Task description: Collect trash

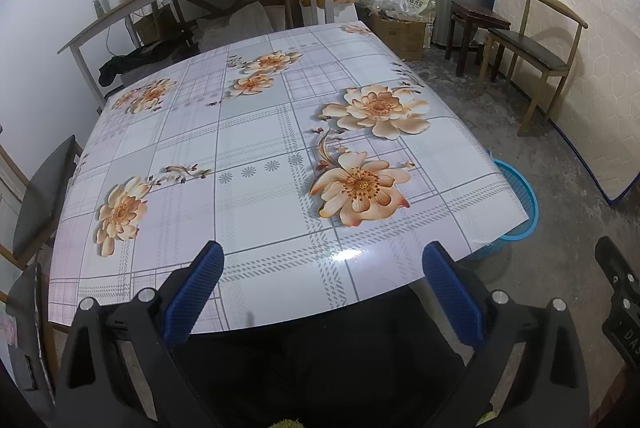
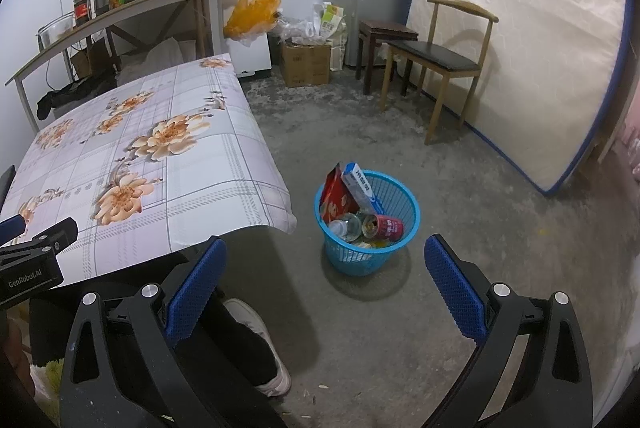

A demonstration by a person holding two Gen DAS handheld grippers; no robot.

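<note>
The right gripper is spread wide with nothing between its blue pads, held above the concrete floor. Just ahead, between its fingers, stands the blue trash basket, holding a red can, a clear bottle and cartons. The left gripper, equally wide and empty, hangs over the near edge of the floral tablecloth; the basket peeks out past the table's right corner.
</note>
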